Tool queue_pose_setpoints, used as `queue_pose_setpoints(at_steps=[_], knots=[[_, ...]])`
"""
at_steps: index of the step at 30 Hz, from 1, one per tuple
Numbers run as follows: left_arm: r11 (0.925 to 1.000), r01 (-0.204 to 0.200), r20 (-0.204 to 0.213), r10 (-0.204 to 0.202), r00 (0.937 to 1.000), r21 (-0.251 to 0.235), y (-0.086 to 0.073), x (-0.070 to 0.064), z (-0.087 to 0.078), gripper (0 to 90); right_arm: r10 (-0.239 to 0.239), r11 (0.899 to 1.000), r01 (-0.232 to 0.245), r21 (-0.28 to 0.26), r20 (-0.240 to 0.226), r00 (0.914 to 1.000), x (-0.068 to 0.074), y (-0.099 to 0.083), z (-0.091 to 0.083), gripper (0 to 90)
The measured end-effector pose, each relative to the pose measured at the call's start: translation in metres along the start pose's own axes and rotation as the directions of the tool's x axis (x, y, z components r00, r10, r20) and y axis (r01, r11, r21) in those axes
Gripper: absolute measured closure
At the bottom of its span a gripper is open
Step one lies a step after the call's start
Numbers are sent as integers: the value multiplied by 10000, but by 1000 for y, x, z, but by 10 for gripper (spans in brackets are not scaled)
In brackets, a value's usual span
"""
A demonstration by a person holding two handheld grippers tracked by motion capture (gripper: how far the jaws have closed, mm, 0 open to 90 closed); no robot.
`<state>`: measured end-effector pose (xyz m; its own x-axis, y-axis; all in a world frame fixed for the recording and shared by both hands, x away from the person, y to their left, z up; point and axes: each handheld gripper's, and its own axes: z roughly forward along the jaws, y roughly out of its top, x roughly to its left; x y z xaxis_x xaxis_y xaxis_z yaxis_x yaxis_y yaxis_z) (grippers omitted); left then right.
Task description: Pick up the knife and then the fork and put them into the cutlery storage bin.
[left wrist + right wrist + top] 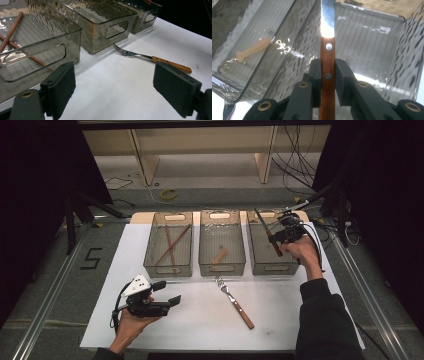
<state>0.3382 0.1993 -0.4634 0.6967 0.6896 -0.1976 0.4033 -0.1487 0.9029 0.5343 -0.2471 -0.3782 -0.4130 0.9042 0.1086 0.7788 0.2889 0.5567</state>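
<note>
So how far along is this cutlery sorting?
Partly done, it seems. The chopsticks lie in the left bin, and a pale utensil lies in the middle bin. In hand: the right tool grips a wooden-handled knife above the right bin. Left: the fork lies on the table, near the open left tool.
</note>
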Motion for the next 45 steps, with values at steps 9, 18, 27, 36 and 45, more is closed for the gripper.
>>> queue_pose_setpoints(at_steps=[9, 18, 27, 36, 45], knots=[[10000, 16, 24, -16, 10000, 5, 0, 0, 0, 173, 195, 9992, -201, 346, 176, 9997, -2, -3, 11, 773], [10000, 21, -14, -21, 10000, 8, 0, 0, 0, 173, 252, 9982, -260, 534, 163, 9995, 0, -6, 19, 773], [10000, 37, -20, -37, 10000, -8, 0, 1, 0, 173, 364, 9966, -373, 740, 137, 9992, 1, -9, 26, 772], [10000, 35, -25, -35, 10000, -3, 0, 1, 0, 173, 357, 9960, -371, 812, 184, 9992, 0, -10, 27, 771], [10000, 56, -20, -56, 10000, 8, 0, 1, 0, 173, 524, 9951, -515, 845, -76, 9986, 1, -9, 29, 677]])
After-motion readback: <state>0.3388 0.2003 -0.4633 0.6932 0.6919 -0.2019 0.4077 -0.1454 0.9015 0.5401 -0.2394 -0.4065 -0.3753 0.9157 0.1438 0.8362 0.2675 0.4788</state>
